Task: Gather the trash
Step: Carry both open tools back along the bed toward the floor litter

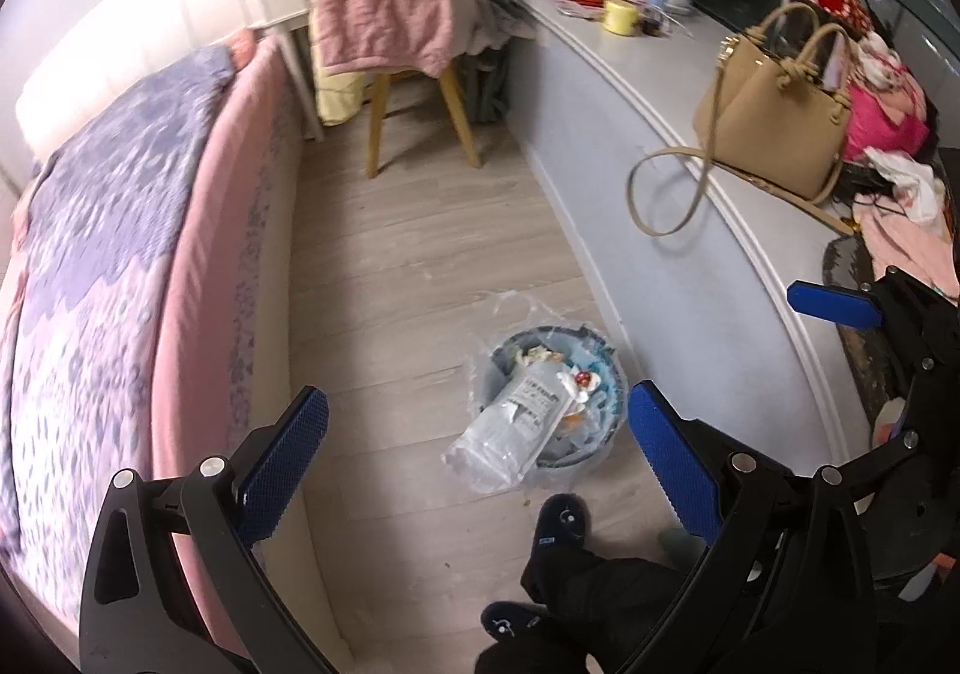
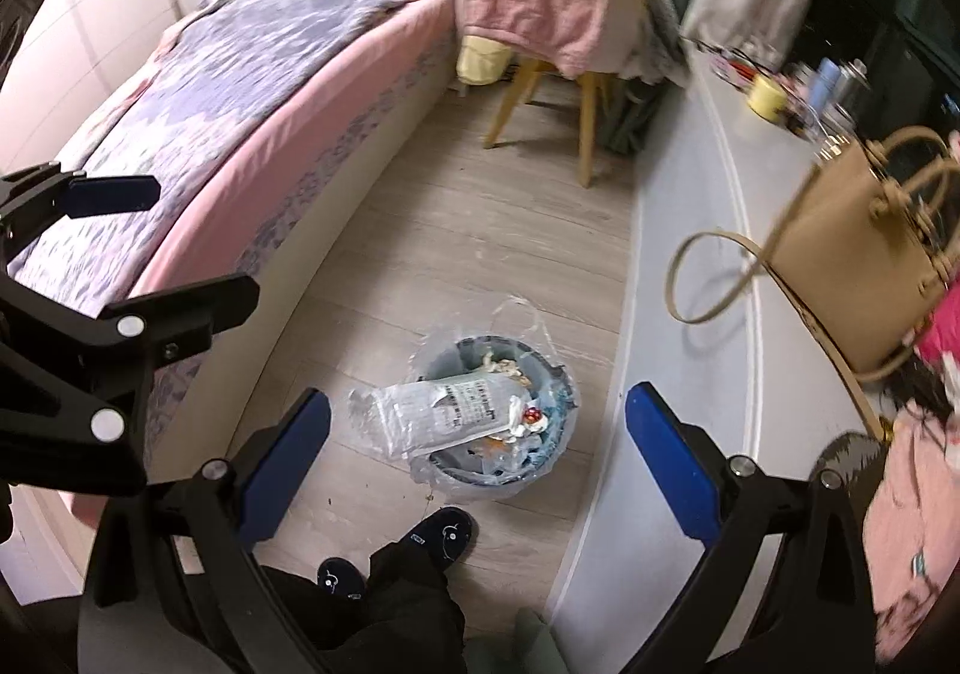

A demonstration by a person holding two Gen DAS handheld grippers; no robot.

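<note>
the trash bin (image 1: 555, 404) stands on the wood floor (image 1: 420, 230) between the bed (image 1: 150, 230) and the grey ledge (image 1: 678, 230), full, with a clear plastic package (image 1: 510, 434) spilling over its rim. the left gripper (image 1: 477, 446) and right gripper (image 2: 477, 446) both hang spread wide and empty well above the bin, which shows in the gap between each pair of blue fingers (image 1: 282, 464).

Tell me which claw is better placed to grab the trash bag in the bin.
Probably the right claw: the bin sits nearly centred between its open fingers. The left claw is open too, but the bin lies off toward its right finger.
</note>
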